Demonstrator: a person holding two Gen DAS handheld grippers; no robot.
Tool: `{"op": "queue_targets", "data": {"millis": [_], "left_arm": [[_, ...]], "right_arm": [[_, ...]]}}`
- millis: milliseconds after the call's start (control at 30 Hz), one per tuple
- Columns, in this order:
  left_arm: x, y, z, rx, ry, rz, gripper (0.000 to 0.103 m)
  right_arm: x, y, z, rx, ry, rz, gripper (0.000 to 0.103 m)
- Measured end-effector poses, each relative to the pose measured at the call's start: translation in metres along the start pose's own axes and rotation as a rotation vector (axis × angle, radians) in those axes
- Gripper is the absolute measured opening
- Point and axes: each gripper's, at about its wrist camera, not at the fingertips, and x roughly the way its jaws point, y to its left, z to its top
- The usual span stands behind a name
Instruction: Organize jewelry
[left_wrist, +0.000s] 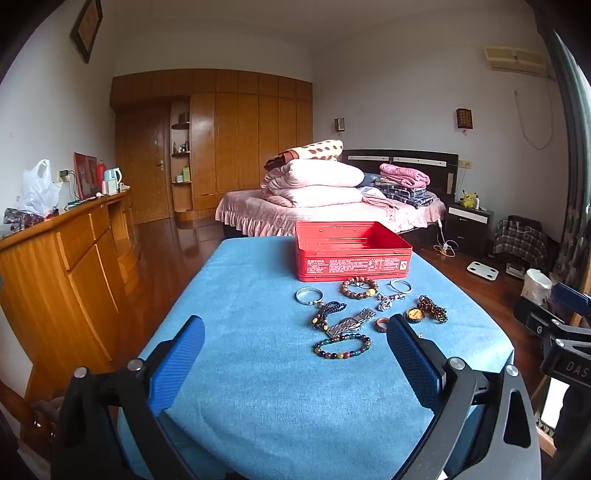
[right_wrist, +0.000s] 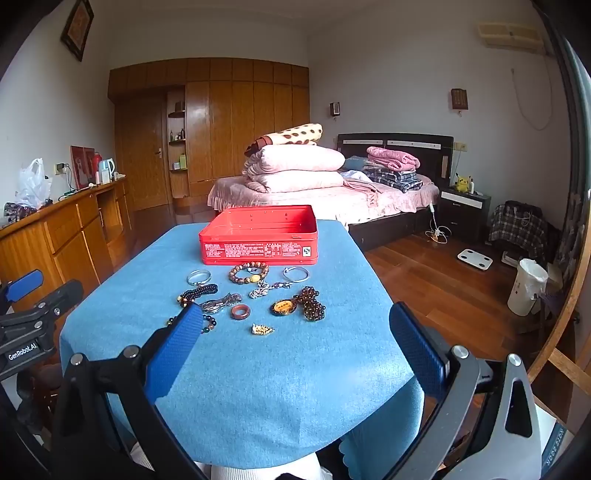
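My bench (right_wrist: 258, 387), draped in blue cloth, carries the open red tin (right_wrist: 258, 236) at its far side, with the jewelry spread just near of it. Both my left hand-held gripper (left_wrist: 295, 354) and right hand-held gripper (right_wrist: 295, 343) hang over the near edge, jaws fully wide, holding nothing. The beaded bracelets (right_wrist: 249, 273) and watch (right_wrist: 219, 303) lie touching; grabbing one could drag its neighbour. The small gold charm (right_wrist: 262, 329) looks easy to pinch with cloth.

In the right wrist view a blue finger (right_wrist: 177, 332) covers part of the multicoloured bead bracelet (right_wrist: 210, 325). The red tin (right_wrist: 258, 251) bears print too small to read. The bench (left_wrist: 258, 406) near edge is cut off in the left wrist view.
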Motion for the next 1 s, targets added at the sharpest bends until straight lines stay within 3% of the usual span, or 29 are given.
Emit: {"op": "queue_targets", "data": {"millis": [1000], "left_arm": [[0.0002, -0.0013, 0.0007, 0.003, -0.009, 0.005, 0.097]], "right_arm": [[0.0002, 0.0001, 0.0000, 0.001, 0.003, 0.000, 0.098]]}}
